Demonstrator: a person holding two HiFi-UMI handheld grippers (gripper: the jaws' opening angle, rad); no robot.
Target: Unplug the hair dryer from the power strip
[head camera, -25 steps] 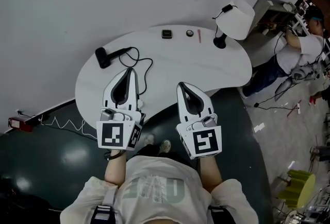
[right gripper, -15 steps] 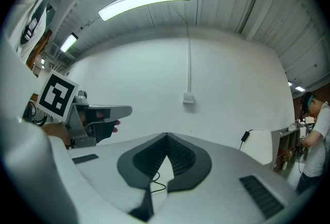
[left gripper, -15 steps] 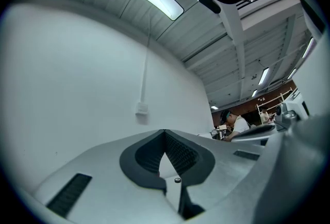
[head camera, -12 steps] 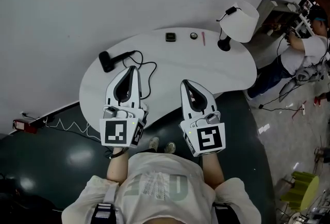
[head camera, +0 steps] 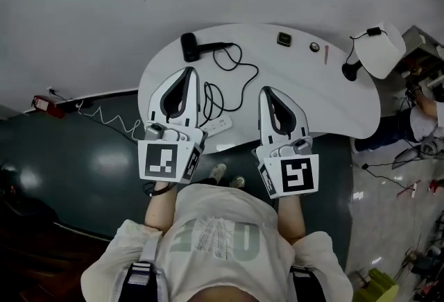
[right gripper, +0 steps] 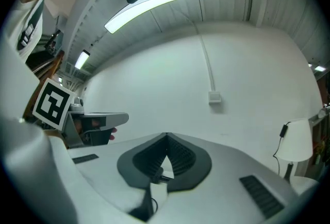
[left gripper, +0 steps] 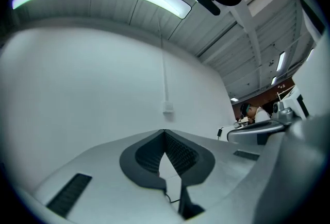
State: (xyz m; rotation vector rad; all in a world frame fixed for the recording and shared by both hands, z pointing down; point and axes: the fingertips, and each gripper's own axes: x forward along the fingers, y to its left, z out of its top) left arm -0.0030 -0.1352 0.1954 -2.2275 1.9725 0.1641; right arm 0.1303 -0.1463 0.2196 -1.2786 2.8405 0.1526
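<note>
A black hair dryer (head camera: 189,47) lies at the back left of the white table (head camera: 305,103). Its black cord (head camera: 232,64) loops forward to a white power strip (head camera: 216,125) near the front edge. My left gripper (head camera: 189,71) hovers just in front of the dryer and left of the strip, shut and empty. My right gripper (head camera: 266,91) hangs to the right of the strip, also shut and empty. In the left gripper view the left gripper (left gripper: 164,132) has its jaws meeting; in the right gripper view so does the right gripper (right gripper: 166,136).
A white lamp (head camera: 378,51) stands at the table's right end. Small items (head camera: 284,39) and a red pen (head camera: 327,52) lie along the back edge. A coiled white cable (head camera: 104,116) runs on the dark floor at left. Another person (head camera: 423,103) is at the far right.
Both grippers and the head camera have shifted left along the table's front. The left gripper now sits in front of the dryer, and the power strip shows between the grippers. Both jaws stayed shut.
</note>
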